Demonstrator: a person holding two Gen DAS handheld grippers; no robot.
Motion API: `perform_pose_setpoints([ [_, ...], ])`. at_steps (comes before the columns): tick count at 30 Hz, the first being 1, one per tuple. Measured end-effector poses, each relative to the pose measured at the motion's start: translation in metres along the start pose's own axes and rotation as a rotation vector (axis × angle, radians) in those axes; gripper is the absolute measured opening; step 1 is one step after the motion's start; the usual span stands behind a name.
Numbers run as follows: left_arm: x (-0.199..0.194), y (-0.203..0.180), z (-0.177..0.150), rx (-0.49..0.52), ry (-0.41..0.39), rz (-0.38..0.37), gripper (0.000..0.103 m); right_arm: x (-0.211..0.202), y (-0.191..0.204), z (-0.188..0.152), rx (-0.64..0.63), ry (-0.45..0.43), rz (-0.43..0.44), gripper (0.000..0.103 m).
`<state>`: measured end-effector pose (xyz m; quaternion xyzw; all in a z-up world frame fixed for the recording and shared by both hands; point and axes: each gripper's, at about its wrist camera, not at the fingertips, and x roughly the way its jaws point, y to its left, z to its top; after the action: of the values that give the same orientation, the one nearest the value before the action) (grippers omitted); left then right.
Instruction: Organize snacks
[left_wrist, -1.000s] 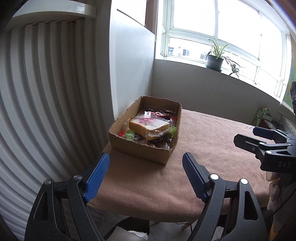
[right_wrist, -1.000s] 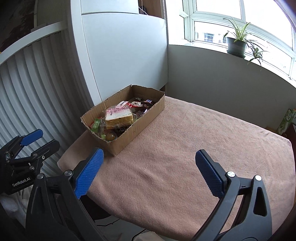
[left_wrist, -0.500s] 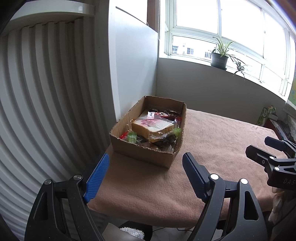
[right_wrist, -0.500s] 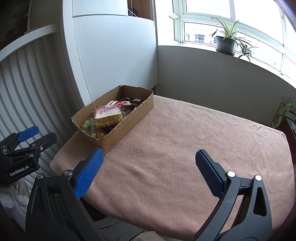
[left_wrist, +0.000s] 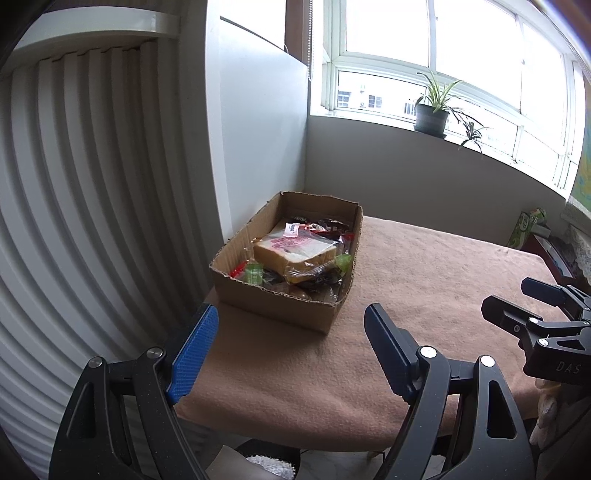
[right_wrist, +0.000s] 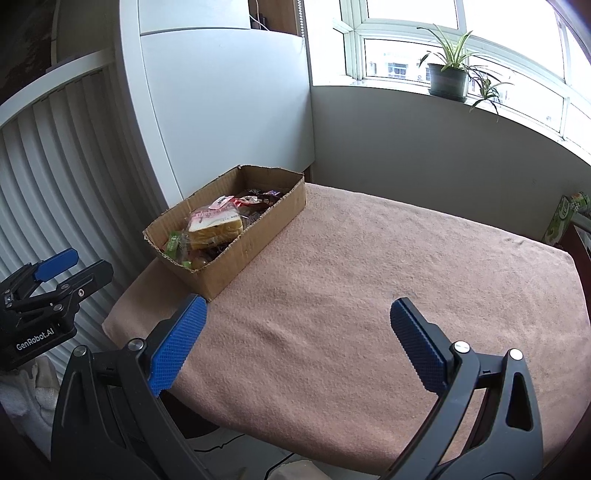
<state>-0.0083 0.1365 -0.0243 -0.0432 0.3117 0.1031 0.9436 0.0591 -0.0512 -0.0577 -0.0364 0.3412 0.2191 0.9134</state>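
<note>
A cardboard box stands at the table's far left corner, also in the right wrist view. It holds a wrapped bread slice on top of several small snack packets, green and dark ones. My left gripper is open and empty, hovering over the table's near edge just short of the box. My right gripper is open and empty over the near edge, to the right of the box. Each gripper shows in the other's view: the right gripper and the left gripper.
The table carries a pinkish-brown cloth. A white cabinet and ribbed white panel stand left of the box. A grey wall with a windowsill and potted plant lies behind. A green carton sits far right.
Both grippers have drifted slightly, so the box sits a little differently in each view. Both jaws stay open and nothing was picked up.
</note>
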Motion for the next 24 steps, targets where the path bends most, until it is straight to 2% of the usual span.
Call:
perform_pose_setpoints([
  [24,0.0022,-0.0034,-0.0021,0.004,0.008,-0.003,0.082,0.0051,-0.0034,-0.005,0.001,0.018,0.019,0.102],
])
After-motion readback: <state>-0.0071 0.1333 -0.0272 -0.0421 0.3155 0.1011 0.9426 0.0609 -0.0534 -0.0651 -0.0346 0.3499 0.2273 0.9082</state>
